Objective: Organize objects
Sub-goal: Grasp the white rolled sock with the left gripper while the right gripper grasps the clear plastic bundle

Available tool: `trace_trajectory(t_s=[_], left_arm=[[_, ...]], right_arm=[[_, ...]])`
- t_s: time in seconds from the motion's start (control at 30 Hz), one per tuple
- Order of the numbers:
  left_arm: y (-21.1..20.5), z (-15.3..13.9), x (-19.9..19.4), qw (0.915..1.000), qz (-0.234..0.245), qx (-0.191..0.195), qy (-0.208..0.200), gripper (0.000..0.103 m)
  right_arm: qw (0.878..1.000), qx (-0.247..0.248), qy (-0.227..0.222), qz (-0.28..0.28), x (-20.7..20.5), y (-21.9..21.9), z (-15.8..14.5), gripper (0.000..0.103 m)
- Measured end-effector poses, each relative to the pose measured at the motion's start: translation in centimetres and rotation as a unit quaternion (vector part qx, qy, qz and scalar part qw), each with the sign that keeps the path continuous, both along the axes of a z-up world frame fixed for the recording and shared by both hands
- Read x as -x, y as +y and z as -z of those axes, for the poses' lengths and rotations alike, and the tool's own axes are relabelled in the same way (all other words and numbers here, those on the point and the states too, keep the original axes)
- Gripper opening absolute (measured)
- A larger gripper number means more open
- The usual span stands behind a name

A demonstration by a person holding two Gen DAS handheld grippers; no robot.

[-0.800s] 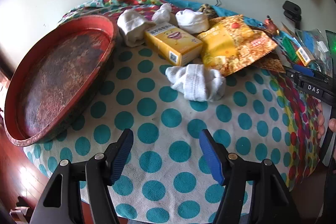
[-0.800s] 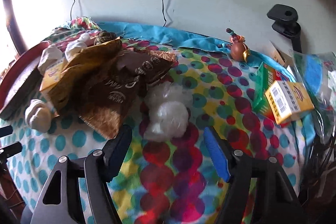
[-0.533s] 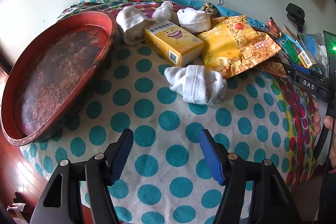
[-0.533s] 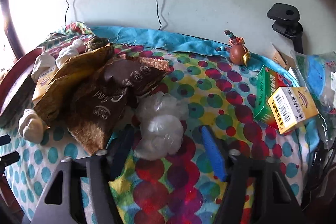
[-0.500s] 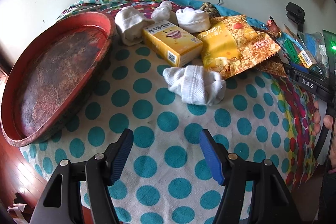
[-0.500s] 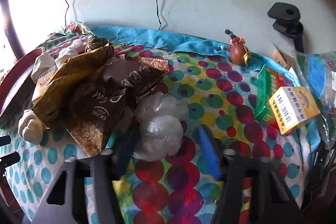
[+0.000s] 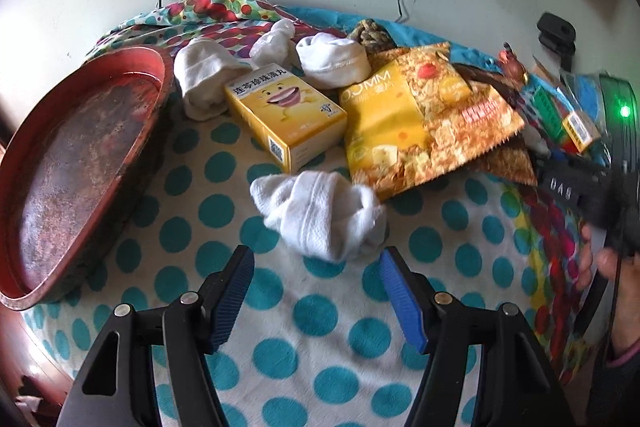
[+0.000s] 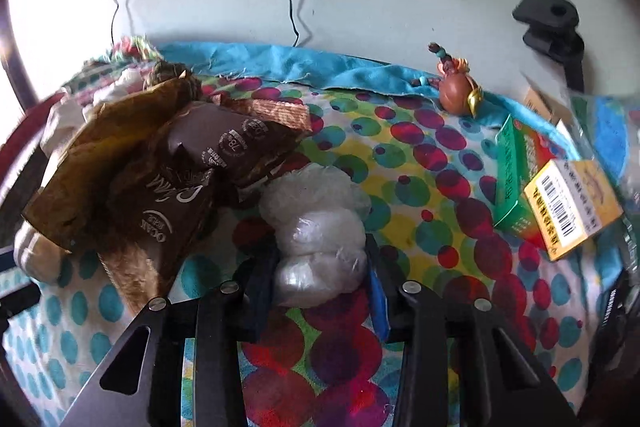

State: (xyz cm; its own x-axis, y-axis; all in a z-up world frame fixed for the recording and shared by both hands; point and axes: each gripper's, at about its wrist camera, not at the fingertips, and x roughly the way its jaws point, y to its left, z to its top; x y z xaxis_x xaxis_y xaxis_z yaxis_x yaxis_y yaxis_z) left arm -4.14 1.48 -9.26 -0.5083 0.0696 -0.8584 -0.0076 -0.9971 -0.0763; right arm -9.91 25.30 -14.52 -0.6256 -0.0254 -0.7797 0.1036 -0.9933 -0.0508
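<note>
- Red tray [image 7: 72, 163]: sits at the cloth's left edge, looks rigid and empty; probably the drop spot.
- Rolled white sock [image 7: 320, 215]: just ahead of the left gripper [image 7: 316, 291], whose jaws stand wide, nothing between. Soft, light; best pinched across its thick middle.
- Crumpled clear plastic bag [image 8: 320, 231]: right gripper [image 8: 320, 287] clamped on its lower bulge. Light, squashy, likely slippery; grip deep.

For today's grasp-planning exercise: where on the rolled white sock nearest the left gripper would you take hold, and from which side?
Grip the rolled white sock across its thick ribbed middle, coming from above and the near side, where the left gripper already faces it with jaws open. The bundle lies low and soft on the dotted cloth, clear in front; the yellow box crowds its far side.
</note>
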Motion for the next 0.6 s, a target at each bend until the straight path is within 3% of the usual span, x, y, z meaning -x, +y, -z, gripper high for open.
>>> trace_trajectory(t_s=[0.47,0.53,0.6], left_arm=[[0.1,1.2,1.4,0.9996,0.009,-0.002,0.026,0.067],[0.2,1.3,1.3,0.9994,0.017,-0.007,0.028,0.047],[0.1,1.2,1.1,0.9992,0.025,-0.015,0.028,0.038]], right_arm=[[1.000,0.005,-0.001,0.001,0.0,-0.2,-0.1,0.038],[1.000,0.003,-0.001,0.000,0.1,-0.1,-0.2,0.038],[1.000,-0.002,0.000,0.001,0.1,-0.1,-0.2,0.038]])
